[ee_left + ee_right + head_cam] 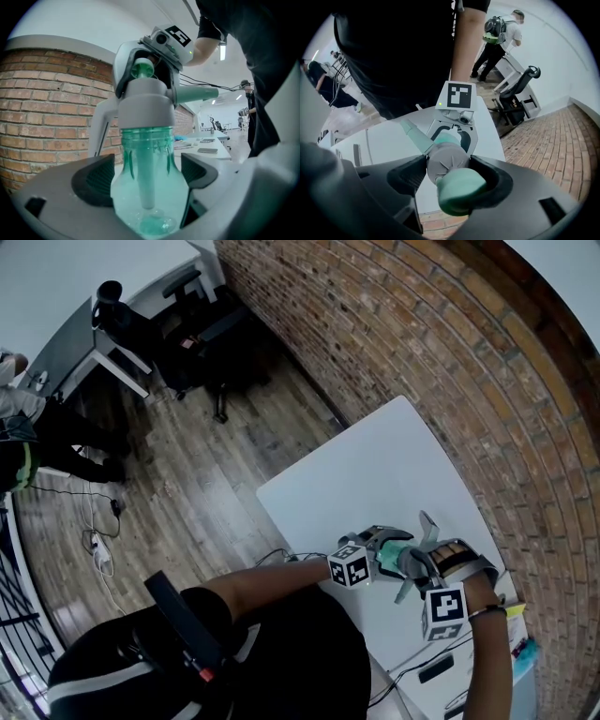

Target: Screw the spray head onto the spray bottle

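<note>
A translucent teal spray bottle [147, 187] stands upright between the jaws of my left gripper [147, 180], whose dark pads press on its sides. The grey spray head [145, 105] sits on the bottle's neck, its dip tube hanging inside. My right gripper [447, 173] comes down from above and is shut on the spray head [445, 161], the teal top piece [461, 190] nearest its camera and the nozzle [412, 133] pointing left. In the head view both grippers meet over the bottle [389, 559] near the white table's [375, 465] right side.
A brick wall [422, 352] runs along the table's far side. Small items and a cable [436, 669] lie at the near right edge. Office chairs [202, 324] and a desk stand on the wood floor at left. A person with a backpack [499, 35] stands further off.
</note>
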Demonstrator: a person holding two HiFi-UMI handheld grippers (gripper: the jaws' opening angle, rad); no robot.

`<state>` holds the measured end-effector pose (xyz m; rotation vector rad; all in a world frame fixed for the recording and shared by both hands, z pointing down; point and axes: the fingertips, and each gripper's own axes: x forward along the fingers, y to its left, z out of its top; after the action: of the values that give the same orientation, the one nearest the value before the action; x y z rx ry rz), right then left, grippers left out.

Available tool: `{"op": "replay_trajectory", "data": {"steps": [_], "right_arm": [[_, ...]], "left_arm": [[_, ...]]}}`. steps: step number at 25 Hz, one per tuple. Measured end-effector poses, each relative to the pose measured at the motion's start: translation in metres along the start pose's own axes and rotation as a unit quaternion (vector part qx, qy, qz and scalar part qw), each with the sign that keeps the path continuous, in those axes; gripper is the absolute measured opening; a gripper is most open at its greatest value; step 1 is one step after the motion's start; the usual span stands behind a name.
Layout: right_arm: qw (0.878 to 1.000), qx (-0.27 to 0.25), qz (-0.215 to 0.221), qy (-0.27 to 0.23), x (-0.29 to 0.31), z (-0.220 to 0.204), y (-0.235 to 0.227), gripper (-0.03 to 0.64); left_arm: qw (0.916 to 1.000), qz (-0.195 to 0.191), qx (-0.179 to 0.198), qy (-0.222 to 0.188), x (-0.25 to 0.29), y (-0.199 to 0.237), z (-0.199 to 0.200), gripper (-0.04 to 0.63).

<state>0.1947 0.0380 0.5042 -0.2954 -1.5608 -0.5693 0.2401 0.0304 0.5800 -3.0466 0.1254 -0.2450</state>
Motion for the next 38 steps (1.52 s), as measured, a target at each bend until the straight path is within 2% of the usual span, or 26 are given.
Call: {"op": "replay_trajectory", "data": {"steps": [9,13,17,26,31,38], "right_arm": [[0.995,0.102,-0.002,-0.018,0.001,-0.001,-0.002,0.287],[0.988,0.154,-0.003,-0.027,0.001,-0.002,-0.004,0.287],[0.975,0.218,-0.005,-0.031,0.001,-0.003,-0.007,0.287],[0.934,0.356,-0.022,-0.034,0.000,-0.006,-0.012,0.287],[0.899,0.436,-0.037,-0.039,-0.001,-0.009,-0.015,0.287],[0.851,0.521,-0.049,-0.050,-0.001,-0.015,-0.015,0.287]], "left_arm": [[1.0000,0.000,0.002,-0.003,0.000,-0.001,0.000,0.443],[1.0000,0.002,0.003,-0.007,0.001,0.000,0.000,0.443],[0.9999,0.003,0.004,-0.010,-0.001,-0.001,0.000,0.443],[0.9999,0.004,0.002,-0.014,0.000,-0.001,0.000,0.443],[0.9999,0.004,0.002,-0.016,-0.001,0.000,0.001,0.443],[0.9998,0.002,-0.001,-0.019,-0.001,-0.001,0.001,0.443]]}}
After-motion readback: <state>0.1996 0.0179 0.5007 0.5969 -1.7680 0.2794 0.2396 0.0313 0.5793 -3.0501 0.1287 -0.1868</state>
